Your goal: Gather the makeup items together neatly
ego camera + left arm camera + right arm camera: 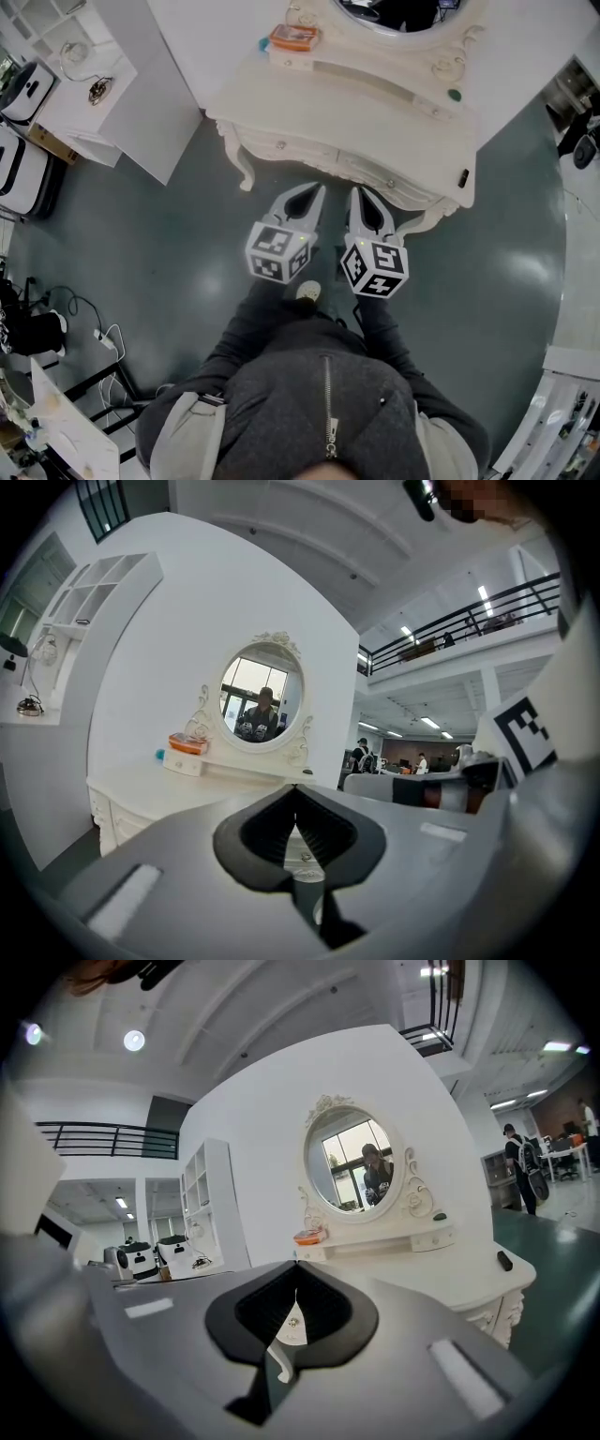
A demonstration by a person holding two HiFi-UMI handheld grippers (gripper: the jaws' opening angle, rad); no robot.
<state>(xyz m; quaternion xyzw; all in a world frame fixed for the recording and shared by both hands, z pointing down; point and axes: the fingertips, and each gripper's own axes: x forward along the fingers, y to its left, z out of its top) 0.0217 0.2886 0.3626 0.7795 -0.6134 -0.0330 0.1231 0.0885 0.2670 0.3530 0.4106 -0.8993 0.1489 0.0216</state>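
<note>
Left gripper (317, 192): grey two-jaw tool with a marker cube. Its jaws are pressed together with nothing between them. It points at the near edge of the table and stays clear of it.
Right gripper (360, 194): same build, just right of the left one. Its jaws are fully closed and empty, and it points the same way.
White carved dressing table (375, 117): stands on the far side of both grippers, with an oval mirror (349, 1162) at its back.
Flat orange makeup case (293, 37): lies on the left end of the raised white shelf (375, 80) under the mirror. Its long axis runs left to right along the shelf.
Small dark green round piece (455, 94): sits at the right end of that shelf, well apart from the orange case.
Small black oblong piece (463, 176): lies on the tabletop by its right edge, long axis running near to far. Which end leads cannot be told.
Dark grey zipped jacket (323, 394): worn by the person, nearest the camera.
</note>
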